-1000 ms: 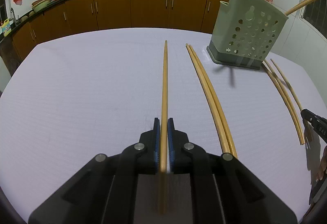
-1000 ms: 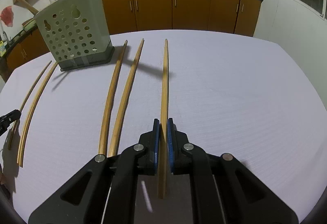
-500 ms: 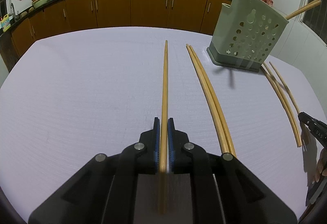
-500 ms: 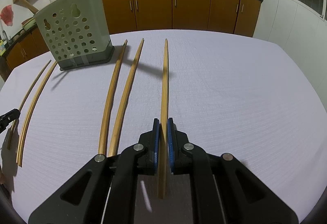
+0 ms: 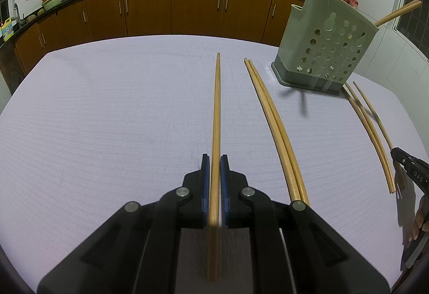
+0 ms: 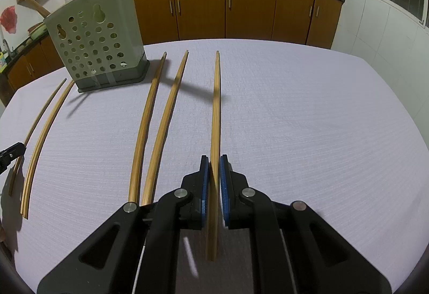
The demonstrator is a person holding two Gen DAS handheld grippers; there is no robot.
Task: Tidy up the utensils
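Nothing changed over the last second; both hands steady. Left gripper (image 5: pixel 213 184) jaws pinching 1 long bamboo chopstick (image 5: pixel 216 111); right gripper (image 6: pixel 213 184) likewise pinching another (image 6: pixel 215 111). Perforated grey-green plastic utensil holder (image 6: pixel 96 44) upright on lilac-clothed worktop (image 6: pixel 308 119), well apart; insertion not yet begun, 4 loose chopsticks left lying.

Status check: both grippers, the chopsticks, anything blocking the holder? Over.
Left hand-held gripper shut on a chopstick; right hand-held gripper likewise. Loose chopsticks on the table. Holder unobstructed.
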